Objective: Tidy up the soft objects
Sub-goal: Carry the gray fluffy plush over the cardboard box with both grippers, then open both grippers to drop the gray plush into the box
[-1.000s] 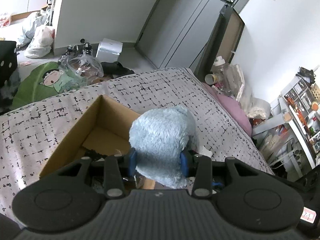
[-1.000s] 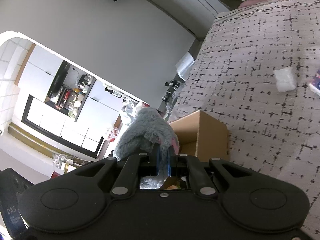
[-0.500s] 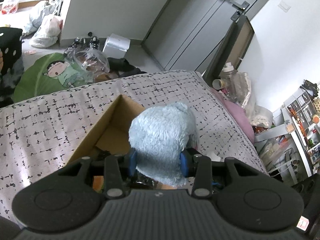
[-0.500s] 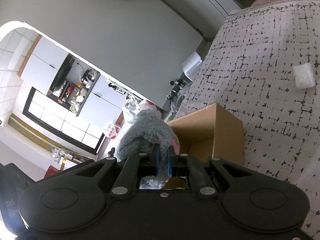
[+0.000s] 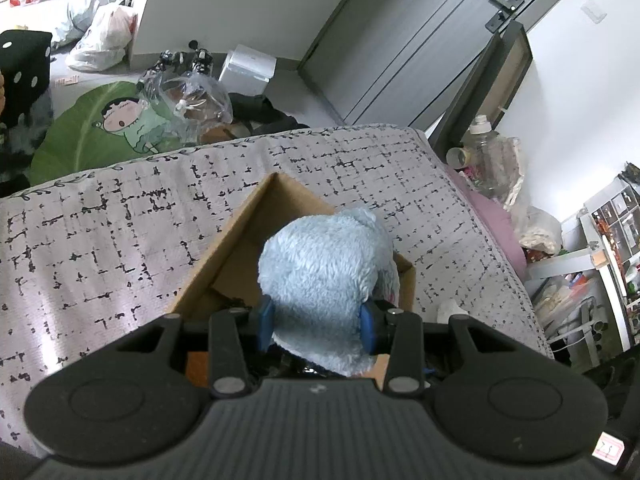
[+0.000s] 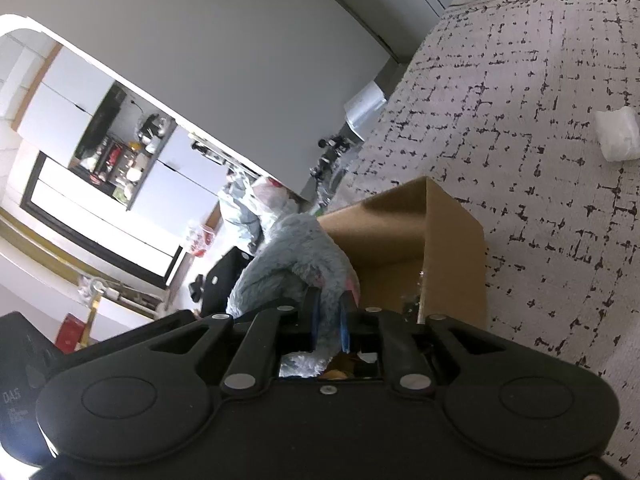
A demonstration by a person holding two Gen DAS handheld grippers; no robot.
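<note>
A light blue plush toy is held by both grippers above an open cardboard box on a grey patterned bed. My left gripper is shut on the toy's body, blue pads pressed into its sides. My right gripper is shut on a thin fold of the same plush toy, just left of the box. The box floor is mostly hidden by the toy; a few small dark items show inside.
A white crumpled tissue lies on the bed right of the box, also seen in the left wrist view. Past the bed's far edge are a green cartoon cushion, plastic bags and a white carton. Cluttered shelves stand at the right.
Both grippers have carried the plush toy forward over the box; the box now sits closer and more directly under the toy. The grips have not changed.
</note>
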